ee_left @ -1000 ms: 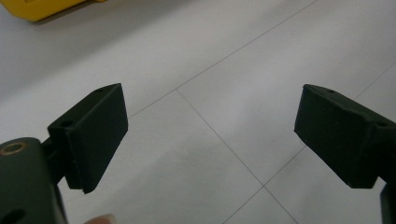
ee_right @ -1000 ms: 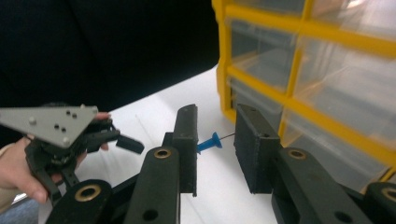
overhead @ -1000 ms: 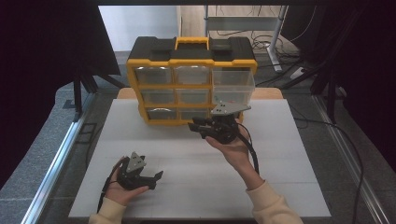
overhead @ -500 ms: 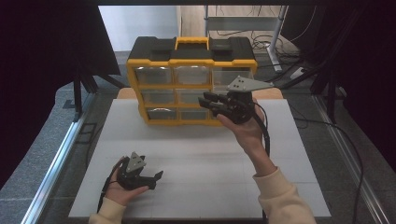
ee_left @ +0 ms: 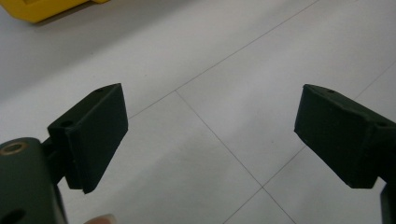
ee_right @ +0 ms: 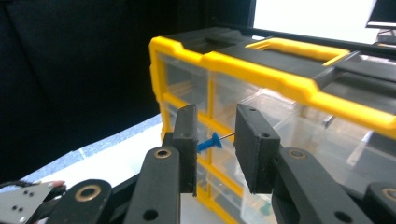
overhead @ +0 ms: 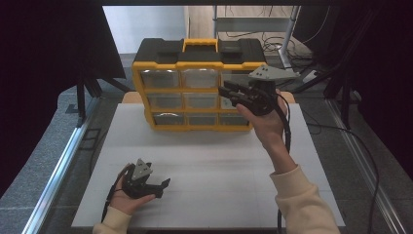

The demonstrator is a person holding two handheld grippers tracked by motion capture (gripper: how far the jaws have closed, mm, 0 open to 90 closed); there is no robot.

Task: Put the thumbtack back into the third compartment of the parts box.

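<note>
A yellow and black drawer organizer (overhead: 199,92) with clear drawers stands at the back of the white table (overhead: 209,161). My right gripper (overhead: 228,93) is raised in front of its upper right drawers and points left. In the right gripper view the gripper (ee_right: 212,123) is shut on a small blue push pin (ee_right: 210,142), which lies crosswise with its head on one pad and its needle tip on the other. The organizer (ee_right: 280,84) is just behind it. My left gripper (overhead: 162,188) rests low at the table's front left, open, with nothing between its fingers (ee_left: 93,135).
The top right clear drawer (ee_right: 299,121) seems to stick out a little from the organizer's frame. Black curtains hang on both sides. Cables trail on the floor at the back right. A metal rail (overhead: 58,170) runs along the table's left edge.
My right hand has risen from the organizer's bottom row to its upper right drawers, jaws kept at the same width. The left hand has stayed where it was.
</note>
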